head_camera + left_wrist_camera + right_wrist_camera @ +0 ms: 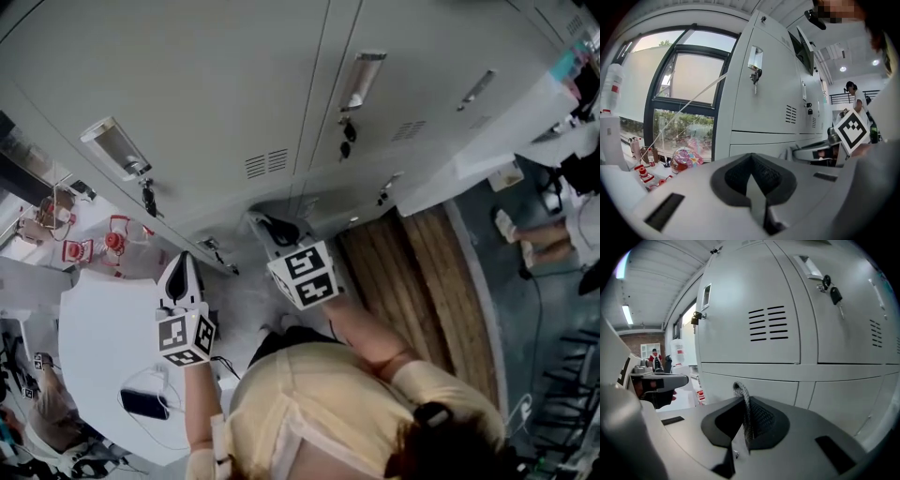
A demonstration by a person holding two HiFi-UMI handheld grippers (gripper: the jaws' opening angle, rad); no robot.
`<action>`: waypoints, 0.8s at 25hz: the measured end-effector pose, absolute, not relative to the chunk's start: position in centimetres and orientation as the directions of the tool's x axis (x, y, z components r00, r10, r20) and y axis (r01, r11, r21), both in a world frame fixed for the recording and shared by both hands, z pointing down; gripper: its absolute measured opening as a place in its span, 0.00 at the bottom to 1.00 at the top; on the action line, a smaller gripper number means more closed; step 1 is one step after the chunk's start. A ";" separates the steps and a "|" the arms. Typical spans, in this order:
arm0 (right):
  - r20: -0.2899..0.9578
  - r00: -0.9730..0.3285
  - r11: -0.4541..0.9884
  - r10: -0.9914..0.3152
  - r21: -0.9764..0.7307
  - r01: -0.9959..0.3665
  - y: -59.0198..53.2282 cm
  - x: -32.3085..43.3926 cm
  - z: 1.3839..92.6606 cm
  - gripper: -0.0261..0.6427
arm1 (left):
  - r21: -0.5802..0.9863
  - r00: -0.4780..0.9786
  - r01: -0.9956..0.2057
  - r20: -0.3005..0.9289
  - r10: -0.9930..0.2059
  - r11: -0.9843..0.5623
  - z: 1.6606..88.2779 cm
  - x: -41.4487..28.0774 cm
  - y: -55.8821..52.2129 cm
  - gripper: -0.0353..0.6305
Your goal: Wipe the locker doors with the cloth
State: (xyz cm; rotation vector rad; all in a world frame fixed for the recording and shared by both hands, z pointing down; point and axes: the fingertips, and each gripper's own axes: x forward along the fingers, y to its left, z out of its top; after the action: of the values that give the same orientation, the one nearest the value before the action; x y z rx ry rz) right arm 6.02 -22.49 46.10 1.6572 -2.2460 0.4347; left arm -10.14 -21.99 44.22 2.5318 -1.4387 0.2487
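Bank of lockers [234, 84]: smooth, pale grey sheet-metal doors, all closed, so the contents are hidden. Each door is a tall rectangle with a recessed handle plate. Several carry a block of louvred vent slots [768, 324], and keys [833, 294] hang from one lock.

Counter [94, 347]: white and matt with a rounded edge, at the person's left. A dark flat device [143, 403] with a cable lies on it.

Floor strip [422, 291]: brown wood planks running along the foot of the lockers.

Left gripper [752, 174]: grey moulded shell with black ribbed pads. The jaws are closed together with nothing between them. It is held over the counter edge and aimed along the locker row.

Right gripper [743, 422]: same build. Its jaws are clenched on the cloth [740, 392] and point at a lower locker door, close to the seam between two doors.

Cloth: grey, with a coarse woven mesh texture. Only a narrow strip shows. Its long axis stands roughly upright out of the pads, and the free tip curls over toward the left of the right gripper view. Whether the tip touches the door cannot be told.

White bottle [611, 89]: has a red label and stands by the window. Its contents are not visible.
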 end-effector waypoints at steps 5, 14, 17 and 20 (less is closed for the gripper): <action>0.431 -0.370 0.376 -0.823 -0.076 -0.924 -22.3 2.2 46.5 0.06 | 0.114 0.464 -0.886 0.263 -0.846 -0.450 44.6 -12.6 -21.1 0.04; 0.438 -0.475 0.506 -0.763 -0.051 -0.861 -22.8 -3.7 48.0 0.06 | 0.111 0.382 -0.924 0.273 -0.883 -0.366 45.0 -16.7 -19.2 0.04; 0.431 -0.504 0.541 -0.749 -0.043 -0.840 -23.2 -5.4 48.4 0.06 | 0.114 0.348 -0.937 0.284 -0.893 -0.329 45.3 -18.1 -18.6 0.04; 0.435 -0.529 0.568 -0.729 -0.048 -0.822 -23.4 -7.0 48.8 0.06 | 0.120 0.324 -0.946 0.291 -0.900 -0.302 45.6 -19.1 -18.1 0.04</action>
State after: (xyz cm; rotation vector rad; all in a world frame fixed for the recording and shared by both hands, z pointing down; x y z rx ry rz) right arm -7.05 -23.44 48.78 1.2608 -2.4367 0.3506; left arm -19.14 -18.15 45.60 2.3239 -1.6664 0.2450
